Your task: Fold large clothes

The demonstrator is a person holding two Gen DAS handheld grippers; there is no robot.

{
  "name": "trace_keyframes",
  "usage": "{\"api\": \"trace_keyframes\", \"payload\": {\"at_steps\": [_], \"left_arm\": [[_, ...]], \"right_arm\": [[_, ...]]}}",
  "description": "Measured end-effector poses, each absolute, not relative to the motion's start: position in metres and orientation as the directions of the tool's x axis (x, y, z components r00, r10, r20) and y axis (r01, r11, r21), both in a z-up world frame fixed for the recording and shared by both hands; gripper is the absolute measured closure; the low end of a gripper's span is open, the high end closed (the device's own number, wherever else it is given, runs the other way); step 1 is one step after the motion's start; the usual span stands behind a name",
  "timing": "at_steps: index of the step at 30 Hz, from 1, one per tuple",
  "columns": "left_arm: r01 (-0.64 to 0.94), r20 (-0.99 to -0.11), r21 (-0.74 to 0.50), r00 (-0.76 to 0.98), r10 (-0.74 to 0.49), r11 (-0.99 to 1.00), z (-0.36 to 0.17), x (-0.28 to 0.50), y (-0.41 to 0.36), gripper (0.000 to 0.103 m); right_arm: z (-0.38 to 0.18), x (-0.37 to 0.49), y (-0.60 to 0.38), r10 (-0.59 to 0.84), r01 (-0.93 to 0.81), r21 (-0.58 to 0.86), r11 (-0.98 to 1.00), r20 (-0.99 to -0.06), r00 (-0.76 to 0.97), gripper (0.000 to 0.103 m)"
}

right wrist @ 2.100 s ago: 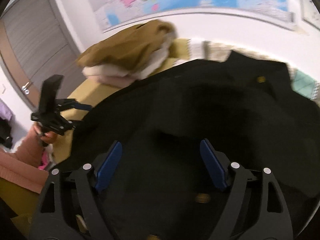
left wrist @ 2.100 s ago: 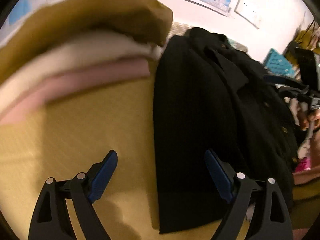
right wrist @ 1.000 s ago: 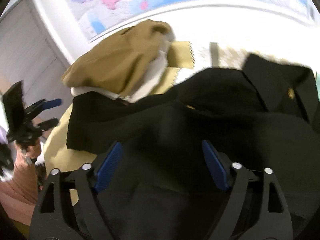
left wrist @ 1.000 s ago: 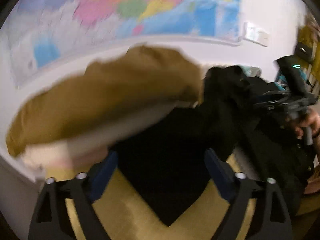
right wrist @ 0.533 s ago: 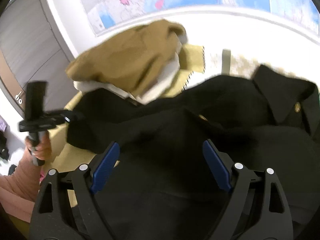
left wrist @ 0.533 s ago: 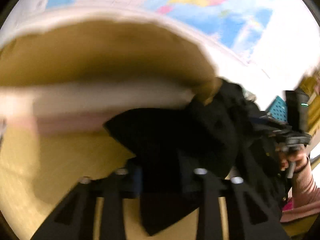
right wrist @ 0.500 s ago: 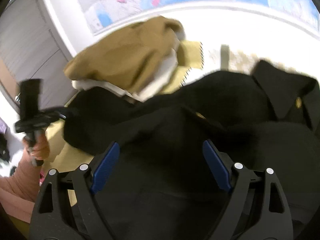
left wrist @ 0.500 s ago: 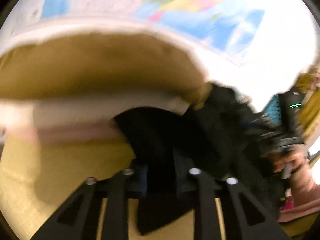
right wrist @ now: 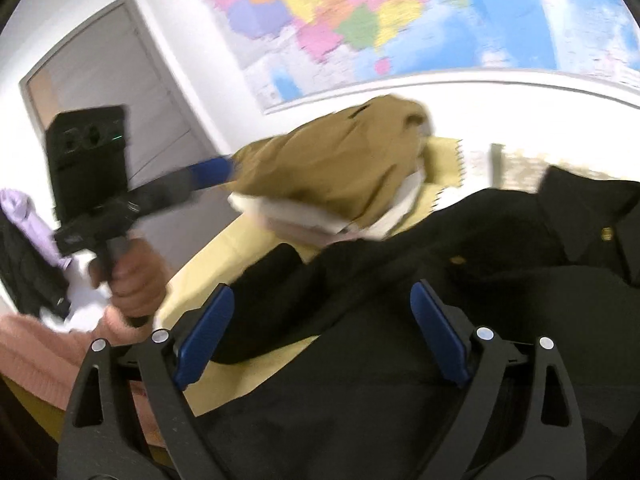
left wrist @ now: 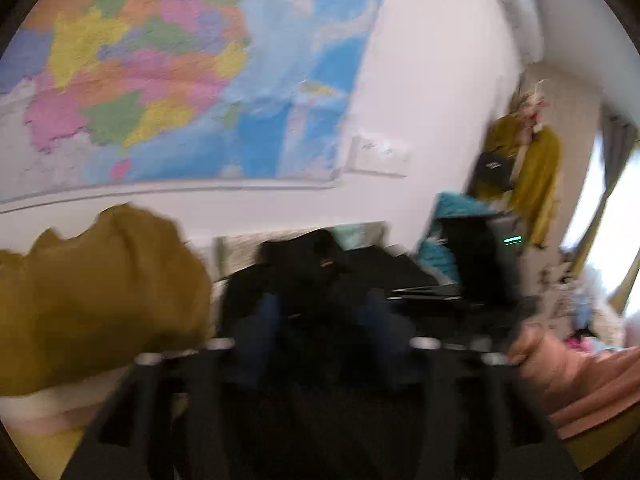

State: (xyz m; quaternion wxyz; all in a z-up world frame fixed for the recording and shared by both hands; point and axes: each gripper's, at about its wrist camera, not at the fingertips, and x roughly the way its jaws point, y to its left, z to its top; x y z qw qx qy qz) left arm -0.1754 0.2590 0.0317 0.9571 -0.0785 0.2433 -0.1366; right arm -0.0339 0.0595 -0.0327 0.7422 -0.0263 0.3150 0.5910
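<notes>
Right wrist view: right claw spread wide, unladen, above large black buttoned coat spread over yellow cloth-covered worktop. Left claw blurred, apparently parted; grip undeterminable. Beyond: folded mustard, white and pink garment stack; coloured wall map.

Both wrist views low, facing wall map

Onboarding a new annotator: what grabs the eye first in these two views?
The black coat sprawls over the yellow surface, filling the lower right-wrist view under the open right gripper. Left of it sits a pile topped by a tan garment. A bright coloured wall map spans the wall behind.
</notes>
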Motion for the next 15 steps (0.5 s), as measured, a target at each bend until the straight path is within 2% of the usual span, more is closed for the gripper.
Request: {"api": "trace_keyframes", "payload": {"at_steps": [1,3,5,8,10,12,14,15], "left_arm": [[0.18,-0.459,-0.201,0.851,-0.254,0.963,0.025,-0.178,0.261,0.032],[0.12,-0.475,-0.204,0.856,-0.206,0.972,0.014,-0.191,0.275,0.03],[0.052,-0.493,-0.215,0.856,-0.155,0.975,0.006,-0.205,0.29,0.024],[-0.034,-0.517,-0.245,0.85,-0.101,0.969,-0.005,-0.222,0.311,0.021],[-0.066,-0.523,-0.264,0.848,-0.086,0.962,-0.01,-0.23,0.323,0.019],[-0.072,-0.523,-0.288,0.847,-0.094,0.955,-0.013,-0.237,0.332,0.018],[-0.08,-0.522,-0.3,0.848,-0.093,0.951,-0.014,-0.237,0.337,0.017],[-0.08,-0.519,-0.305,0.849,-0.095,0.949,-0.014,-0.237,0.339,0.017]], "right_arm": [[-0.037,-0.04,0.066,0.856,-0.897,0.34,0.283,-0.511,0.075,0.014],[-0.049,-0.049,0.086,0.842,-0.9,0.365,0.24,-0.539,0.006,0.014],[-0.059,-0.057,0.108,0.826,-0.903,0.379,0.201,-0.561,-0.051,0.005],[-0.085,-0.057,0.144,0.752,-0.883,0.375,0.282,-0.658,-0.039,0.007],[-0.099,-0.058,0.158,0.735,-0.876,0.399,0.271,-0.673,-0.08,0.011],[-0.112,-0.055,0.173,0.709,-0.868,0.404,0.289,-0.699,-0.089,0.031],[-0.114,-0.049,0.179,0.715,-0.851,0.454,0.263,-0.684,-0.143,0.095],[-0.11,-0.049,0.178,0.725,-0.85,0.46,0.255,-0.673,-0.147,0.095]]}}
